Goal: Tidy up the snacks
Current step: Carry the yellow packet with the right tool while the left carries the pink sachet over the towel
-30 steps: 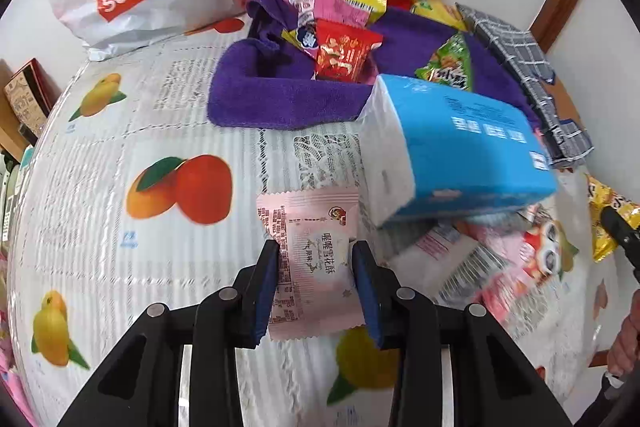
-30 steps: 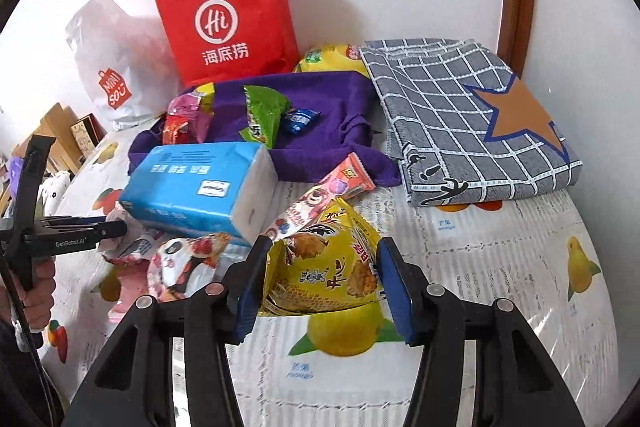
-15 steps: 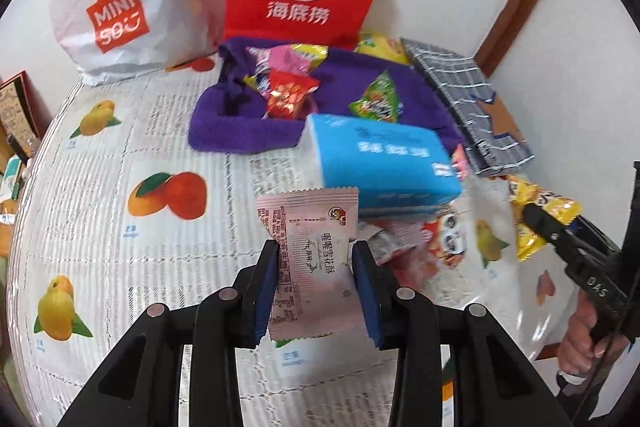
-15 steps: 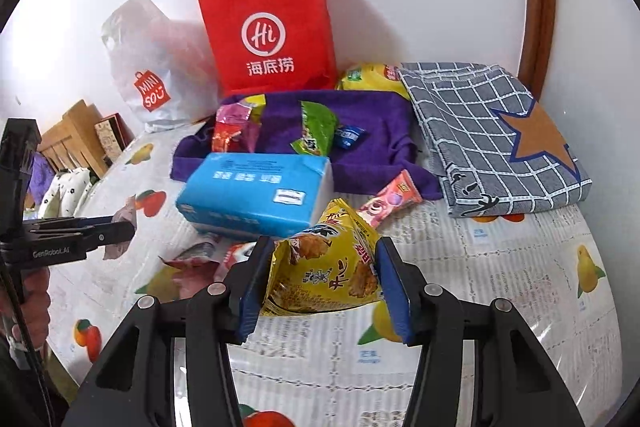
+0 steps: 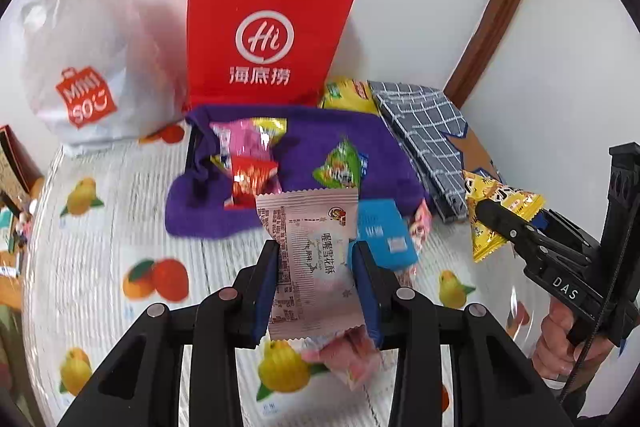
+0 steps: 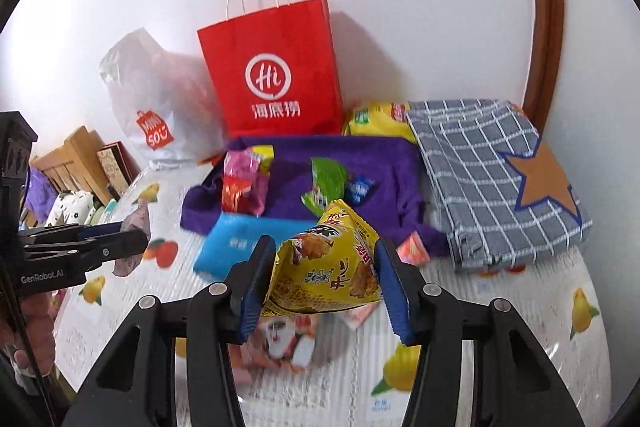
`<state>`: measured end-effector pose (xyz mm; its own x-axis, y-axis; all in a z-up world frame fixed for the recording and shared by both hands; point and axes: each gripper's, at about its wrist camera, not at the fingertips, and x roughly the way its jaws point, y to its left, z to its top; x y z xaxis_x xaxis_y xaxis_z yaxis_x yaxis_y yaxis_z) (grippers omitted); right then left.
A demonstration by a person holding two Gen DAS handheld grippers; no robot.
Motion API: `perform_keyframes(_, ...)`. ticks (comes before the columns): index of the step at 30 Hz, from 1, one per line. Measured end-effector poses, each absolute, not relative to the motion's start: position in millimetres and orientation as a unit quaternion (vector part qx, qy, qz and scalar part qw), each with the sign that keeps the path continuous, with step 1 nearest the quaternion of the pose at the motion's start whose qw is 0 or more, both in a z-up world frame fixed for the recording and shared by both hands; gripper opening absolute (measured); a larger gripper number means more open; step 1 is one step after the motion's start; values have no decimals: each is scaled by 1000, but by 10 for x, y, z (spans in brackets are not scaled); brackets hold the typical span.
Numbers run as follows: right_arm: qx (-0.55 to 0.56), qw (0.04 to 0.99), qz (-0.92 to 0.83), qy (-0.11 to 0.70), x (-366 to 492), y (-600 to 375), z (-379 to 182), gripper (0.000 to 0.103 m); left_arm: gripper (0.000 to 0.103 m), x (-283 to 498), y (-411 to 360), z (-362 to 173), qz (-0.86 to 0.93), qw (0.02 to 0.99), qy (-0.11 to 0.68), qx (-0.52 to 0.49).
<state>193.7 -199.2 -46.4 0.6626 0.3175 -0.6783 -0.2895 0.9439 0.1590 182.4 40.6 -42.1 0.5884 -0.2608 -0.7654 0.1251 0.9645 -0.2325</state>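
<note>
STEP: you are carrying two snacks clear of the worktop | LEFT: left gripper (image 5: 316, 283) jaws clamping pink wafer packet (image 5: 310, 259) | RIGHT: right gripper (image 6: 326, 281) jaws clamping yellow chip bag (image 6: 328, 263) | NEXT: carry both toward purple cloth (image 6: 384, 167) at back edge, release there.

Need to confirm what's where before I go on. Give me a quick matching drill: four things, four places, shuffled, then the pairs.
Things:
1. pink packet
2. yellow packet
3. green packet
4. red paper bag

Places:
A. lying on the purple cloth
B. standing against the wall
C. clamped in the right gripper
D. clamped in the left gripper

Pairs: 1-D, 2-C, 3-A, 4-B
</note>
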Motion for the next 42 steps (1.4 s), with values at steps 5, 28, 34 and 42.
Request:
perform_keyframes(5, 21, 912, 172, 371, 2265, -1906, -332, 51, 35, 2102, 444, -287, -109, 892, 432, -78)
perform_keyframes(28, 29, 910, 188, 367, 3691, -1586, -443, 50, 35, 3377, 671, -529, -92, 887, 445, -87)
perform_keyframes(34, 35, 891, 177, 416, 3962, -1644, -887, 49, 35, 3596, 696, -865, -90, 868, 480, -87)
perform_keyframes(42, 41, 887, 158, 431, 4114, -1825, -1084, 49, 35, 3648, 787, -973, -83, 863, 490, -91)
